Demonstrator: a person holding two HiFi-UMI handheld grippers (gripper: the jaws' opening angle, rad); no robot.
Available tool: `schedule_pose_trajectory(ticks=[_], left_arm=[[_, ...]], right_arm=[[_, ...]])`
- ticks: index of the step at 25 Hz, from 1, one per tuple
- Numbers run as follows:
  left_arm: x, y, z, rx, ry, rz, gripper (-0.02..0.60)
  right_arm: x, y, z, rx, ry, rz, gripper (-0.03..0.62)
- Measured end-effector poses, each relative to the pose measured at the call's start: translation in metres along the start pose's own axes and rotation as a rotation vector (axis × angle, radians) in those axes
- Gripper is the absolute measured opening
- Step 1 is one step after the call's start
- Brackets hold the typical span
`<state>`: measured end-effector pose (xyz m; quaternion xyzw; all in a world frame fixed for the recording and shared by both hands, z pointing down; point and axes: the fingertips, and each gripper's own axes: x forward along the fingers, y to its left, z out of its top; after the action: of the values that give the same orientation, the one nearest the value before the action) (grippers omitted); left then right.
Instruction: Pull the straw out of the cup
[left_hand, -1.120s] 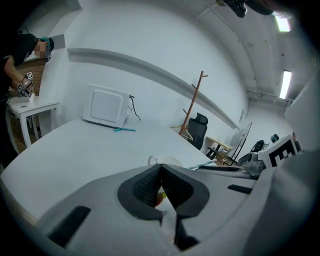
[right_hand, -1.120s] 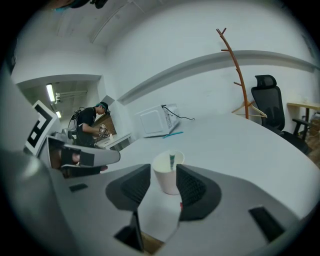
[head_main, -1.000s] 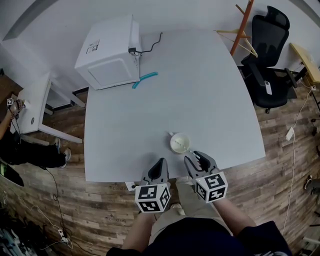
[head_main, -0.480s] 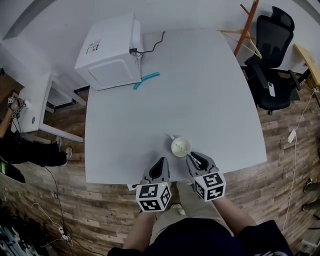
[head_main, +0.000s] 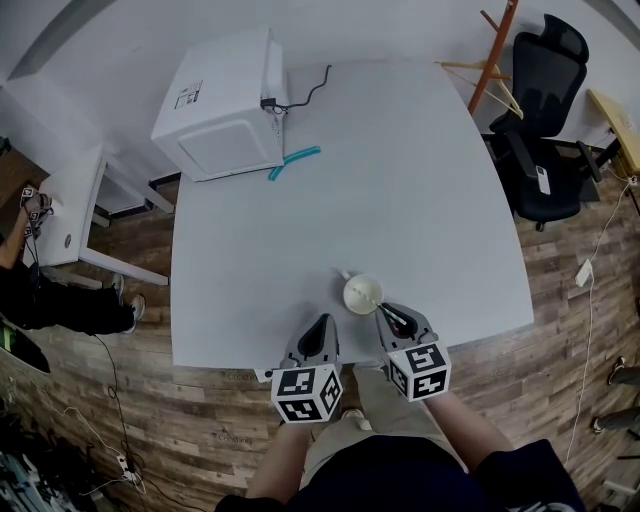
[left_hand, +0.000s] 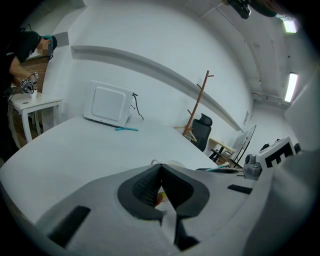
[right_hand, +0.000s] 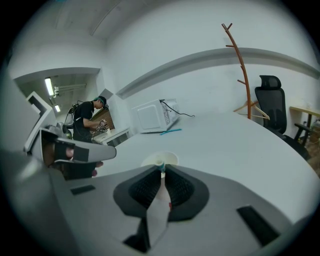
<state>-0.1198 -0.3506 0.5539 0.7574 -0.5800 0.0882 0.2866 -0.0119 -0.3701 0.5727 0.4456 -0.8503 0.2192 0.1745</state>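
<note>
One cup (head_main: 362, 294), one straw (right_hand: 160, 164) at the table's (head_main: 400, 180) 6 o'clock; one white box (head_main: 220, 105) at 11; wood floor (head_main: 200, 420). The right gripper (head_main: 392, 318) has just clamped onto the straw; the left gripper (head_main: 318, 335) is pinched together, empty.

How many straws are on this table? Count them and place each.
2. One straw leans from the cup, pinched by the right gripper, whose jaws have just been closing; a teal straw lies beside the white box. None seems hidden.

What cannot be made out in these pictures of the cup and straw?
- Straw: right gripper view; the right gripper, whose jaws have just been closing on it, covers all but the tip.
- Cup contents: head view; too small.
- White box label print: head view; too small.
</note>
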Motion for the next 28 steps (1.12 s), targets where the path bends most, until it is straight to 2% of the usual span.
schedule_pose_trajectory(ticks=[28], left_arm=[[-0.054,-0.023,0.007,0.016,-0.087,-0.051,0.012]], right_arm=[[-0.062,0.036,0.029,-0.041,-0.150,-0.046,0.043]])
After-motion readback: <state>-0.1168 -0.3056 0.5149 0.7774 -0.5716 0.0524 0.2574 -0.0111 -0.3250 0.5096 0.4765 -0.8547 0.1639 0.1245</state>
